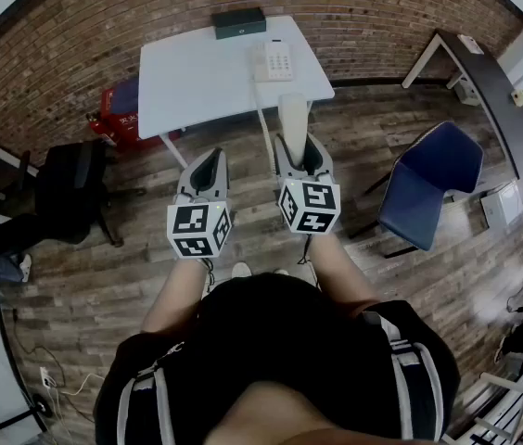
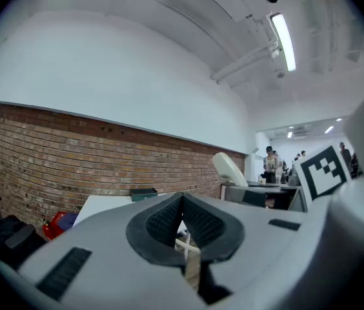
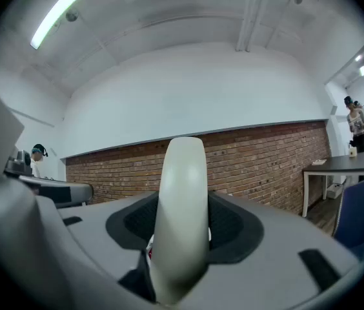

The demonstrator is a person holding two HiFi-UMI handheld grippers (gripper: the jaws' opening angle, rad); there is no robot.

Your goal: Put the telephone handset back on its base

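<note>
A cream telephone handset [image 1: 292, 117] sticks up out of my right gripper [image 1: 302, 152], which is shut on it; in the right gripper view the handset [image 3: 182, 218] fills the gap between the dark pads and hides what lies ahead. Its cord runs up to the telephone base [image 1: 274, 61], which sits near the far right corner of the white table [image 1: 197, 86]. My left gripper [image 1: 204, 170] hangs beside the right one over the floor, short of the table. Its jaws are shut with nothing between them, and the left gripper [image 2: 182, 228] pads meet.
A dark green box [image 1: 238, 22] lies at the table's far edge by the brick wall. A blue chair [image 1: 427, 185] stands to the right, a black chair [image 1: 67, 191] to the left, and a red bag [image 1: 118, 111] is beside the table. A long dark desk [image 1: 489, 91] runs along the right.
</note>
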